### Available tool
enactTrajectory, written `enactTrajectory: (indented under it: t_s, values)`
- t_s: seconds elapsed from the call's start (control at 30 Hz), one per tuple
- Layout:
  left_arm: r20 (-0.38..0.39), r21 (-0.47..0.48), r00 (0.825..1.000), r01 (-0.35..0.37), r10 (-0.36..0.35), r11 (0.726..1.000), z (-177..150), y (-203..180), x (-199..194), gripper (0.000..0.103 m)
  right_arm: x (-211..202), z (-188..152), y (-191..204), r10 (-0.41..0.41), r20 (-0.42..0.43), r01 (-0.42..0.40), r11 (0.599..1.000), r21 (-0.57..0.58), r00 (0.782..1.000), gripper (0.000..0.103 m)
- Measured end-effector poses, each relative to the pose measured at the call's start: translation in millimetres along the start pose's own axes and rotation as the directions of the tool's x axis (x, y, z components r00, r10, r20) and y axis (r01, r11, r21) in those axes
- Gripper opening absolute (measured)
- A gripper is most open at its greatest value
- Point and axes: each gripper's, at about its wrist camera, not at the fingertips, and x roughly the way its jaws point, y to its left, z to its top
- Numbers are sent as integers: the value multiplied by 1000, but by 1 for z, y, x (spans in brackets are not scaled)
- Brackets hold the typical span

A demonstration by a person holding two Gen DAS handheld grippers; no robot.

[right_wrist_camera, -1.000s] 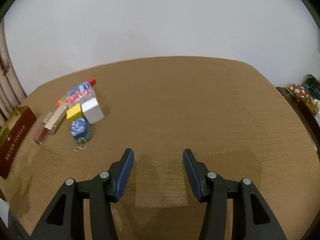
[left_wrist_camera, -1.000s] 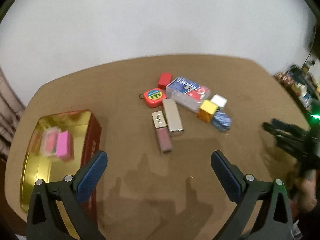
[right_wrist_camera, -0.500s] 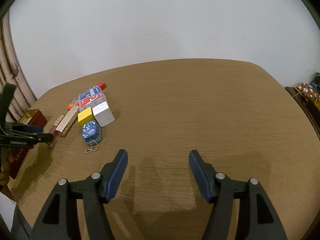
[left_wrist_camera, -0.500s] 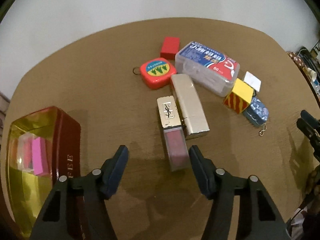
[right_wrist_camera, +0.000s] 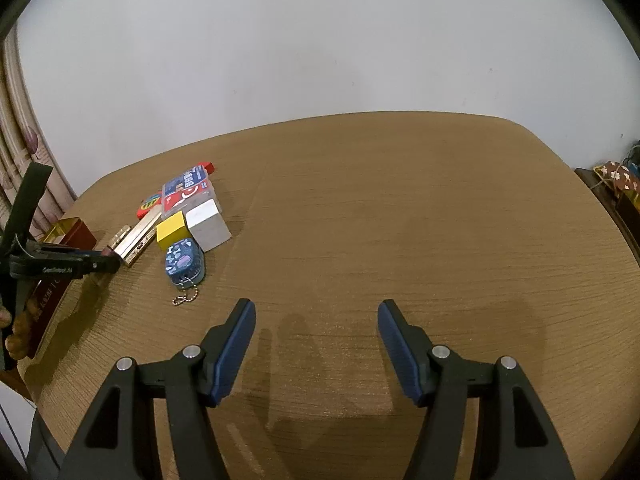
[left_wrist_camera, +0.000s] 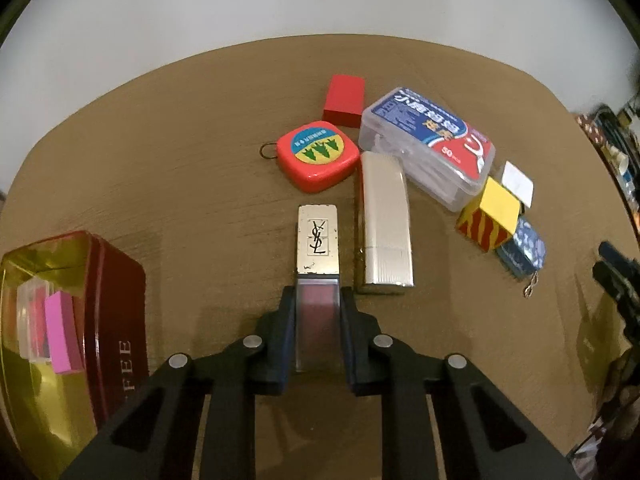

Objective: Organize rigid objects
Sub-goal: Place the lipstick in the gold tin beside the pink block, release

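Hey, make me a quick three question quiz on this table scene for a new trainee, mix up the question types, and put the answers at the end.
1. True or false: the left gripper is shut on the YSL lipstick.
2. Which item lies beside the lipstick, on the side away from the red tin? A) gold case B) red tape measure C) yellow cube
3. Fill in: the right gripper holds ____.

Key: 1 true; 2 A; 3 nothing, its jaws stand open over the bare table.
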Motion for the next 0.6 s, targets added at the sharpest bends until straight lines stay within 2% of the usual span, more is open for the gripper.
enactTrajectory:
  t_s: [0.13,0.27,0.4,0.47,0.6]
  values:
    - [29,-33,1000,11,-10,999,-8,-1,-14,17,1,0,0,-2,-3,2,1000,3,1000,65]
    - [92,-40,995,41,-37,998,-27,9,-60,17,3,0,1,-5,-12,5,1000,1,1000,65]
    - [148,-85,989,14,-1,996,-41,49,-107,17,5,0,2,-13,-24,13,1000,-3,1000,65]
    - [153,-134,987,-23,44,991,-47,84,-122,17,6,0,2,-21,-27,21,1000,-4,999,65]
    - [115,-185,990,-56,78,981,-50,130,-114,17,9,1,0,-31,-31,31,1000,2,999,65]
